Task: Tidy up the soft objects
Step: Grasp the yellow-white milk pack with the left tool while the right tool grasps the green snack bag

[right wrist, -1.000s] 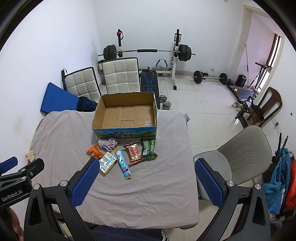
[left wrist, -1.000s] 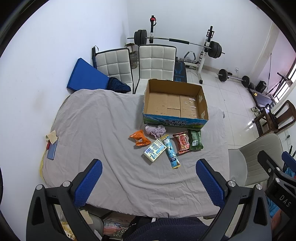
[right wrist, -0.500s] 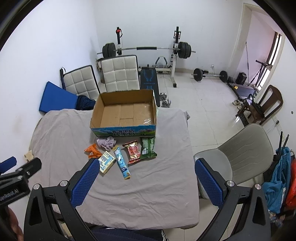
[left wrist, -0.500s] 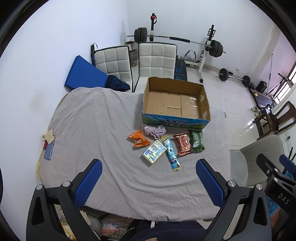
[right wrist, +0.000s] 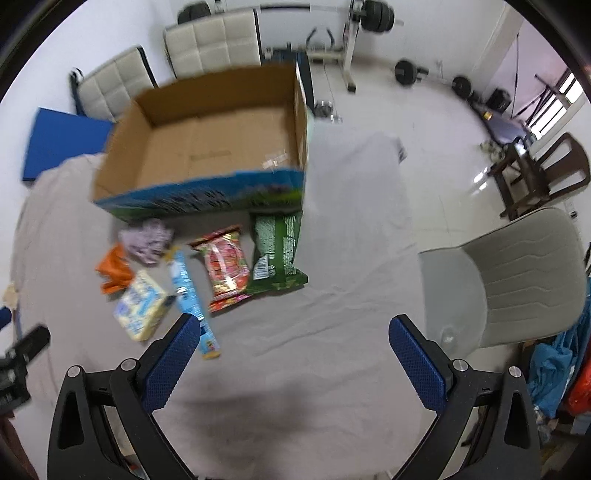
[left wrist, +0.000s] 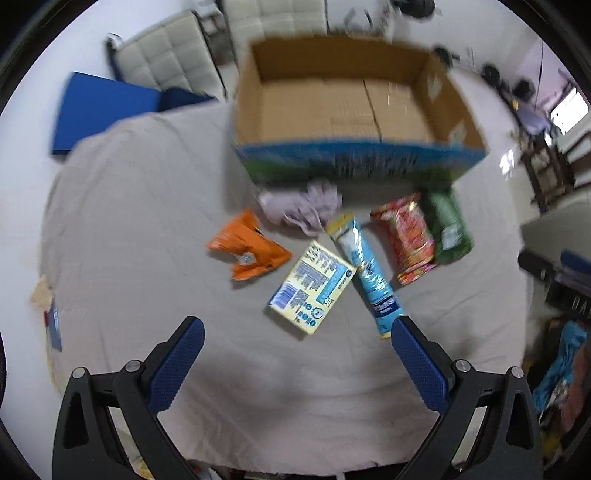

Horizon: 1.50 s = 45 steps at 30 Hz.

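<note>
Blue packet [left wrist: 365, 269] (long axis toward box [left wrist: 354, 162]), claws empty.

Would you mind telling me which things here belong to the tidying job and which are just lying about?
For the job:
cardboard box
purple cloth
orange packet
yellow packet
blue tube pack
red snack bag
green snack bag

Lying about:
white chairs
blue mat
grey chair
barbell rack
</note>
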Tool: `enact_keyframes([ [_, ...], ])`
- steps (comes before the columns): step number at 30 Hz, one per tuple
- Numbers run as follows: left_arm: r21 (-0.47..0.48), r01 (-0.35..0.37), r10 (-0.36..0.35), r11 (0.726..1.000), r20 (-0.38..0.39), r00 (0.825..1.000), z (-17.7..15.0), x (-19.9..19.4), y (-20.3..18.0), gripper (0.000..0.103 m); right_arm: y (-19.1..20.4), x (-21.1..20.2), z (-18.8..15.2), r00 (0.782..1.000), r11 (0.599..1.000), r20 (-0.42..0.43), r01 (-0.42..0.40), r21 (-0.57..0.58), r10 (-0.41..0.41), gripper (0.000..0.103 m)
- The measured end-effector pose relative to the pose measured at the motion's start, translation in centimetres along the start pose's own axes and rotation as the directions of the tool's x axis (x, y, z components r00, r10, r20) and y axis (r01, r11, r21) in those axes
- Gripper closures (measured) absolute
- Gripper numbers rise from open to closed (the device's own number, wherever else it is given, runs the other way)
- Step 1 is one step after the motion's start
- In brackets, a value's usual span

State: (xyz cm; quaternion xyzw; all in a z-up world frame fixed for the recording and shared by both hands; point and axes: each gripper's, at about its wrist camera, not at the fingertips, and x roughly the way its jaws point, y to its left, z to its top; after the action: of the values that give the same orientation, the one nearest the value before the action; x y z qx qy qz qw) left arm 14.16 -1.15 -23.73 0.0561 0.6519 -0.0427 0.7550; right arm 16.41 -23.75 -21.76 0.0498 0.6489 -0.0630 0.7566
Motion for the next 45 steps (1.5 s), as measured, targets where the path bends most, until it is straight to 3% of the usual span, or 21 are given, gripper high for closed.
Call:
enact_keyframes([
  [6, 0.061, 0.028, -0.019, 0.998, -0.146, 0.989, 1.5, 8.9, -1.3, 0.000, 0.2, 9.6, 3.5, 0.996, 0.999, -0.088, -0.027, 0.016, 0.029, 0.001],
  [13, 0.109, 0.073, -0.047, 0.991, -0.220, 0.974, 1.4, 13.6, -1.9, 0.000, 0.5, 16.7, 5.9, 0.986, 0.998, -0.160, -0.037, 0.053, 0.045, 0.003],
  [16, 0.089, 0.081, -0.058, 0.993, -0.233, 0.971, 1.1, 14.3, -1.6, 0.004, 0.5, 19.2, 6.4, 0.976, 0.994, -0.203, -0.066, 0.083, 0.081, 0.010],
  [18, 0.091, 0.075, -0.052, 0.993, -0.234, 0.971, 0.6, 14.5, -1.6, 0.009, 0.4, 20.8, 6.6, 0.966, 0.991, -0.236, -0.078, 0.110, 0.102, 0.024],
  [21, 0.056, 0.075, -0.058, 0.996, -0.257, 0.965, -0.1, 15.3, -0.8, 0.032, -0.1, 22.1, 6.4, 0.954, 0.985, -0.267, -0.100, 0.141, 0.135, 0.038],
  [24, -0.037, 0.096, -0.102, 0.995, -0.258, 0.961, -0.8, 15.4, 0.4, 0.035, -0.2, 22.6, 5.9, 0.946, 0.987, -0.298, -0.089, 0.131, 0.125, 0.056],
  [30, -0.222, 0.142, -0.205, 0.965, -0.293, 0.934, -1.8, 15.7, 0.8, 0.036, -1.0, 22.7, 1.8, 0.915, 0.994, -0.392, -0.064, 0.085, 0.092, 0.057],
  [32, -0.220, 0.129, -0.191, 0.967, -0.290, 0.938, -1.7, 15.7, 0.4, 0.036, -1.1, 23.0, 0.3, 0.906, 0.996, -0.414, -0.065, 0.063, 0.086, 0.057],
  [39, -0.144, 0.078, -0.114, 0.987, -0.268, 0.957, -0.8, 15.6, 0.2, 0.035, -0.5, 23.2, -1.5, 0.926, 0.999, -0.376, -0.036, 0.032, 0.046, 0.053],
  [45, -0.122, 0.040, -0.070, 0.992, -0.254, 0.965, -1.0, 16.5, -0.5, 0.036, 1.0, 24.9, 0.3, 0.927, 1.000, -0.373, -0.011, 0.023, 0.019, 0.050],
])
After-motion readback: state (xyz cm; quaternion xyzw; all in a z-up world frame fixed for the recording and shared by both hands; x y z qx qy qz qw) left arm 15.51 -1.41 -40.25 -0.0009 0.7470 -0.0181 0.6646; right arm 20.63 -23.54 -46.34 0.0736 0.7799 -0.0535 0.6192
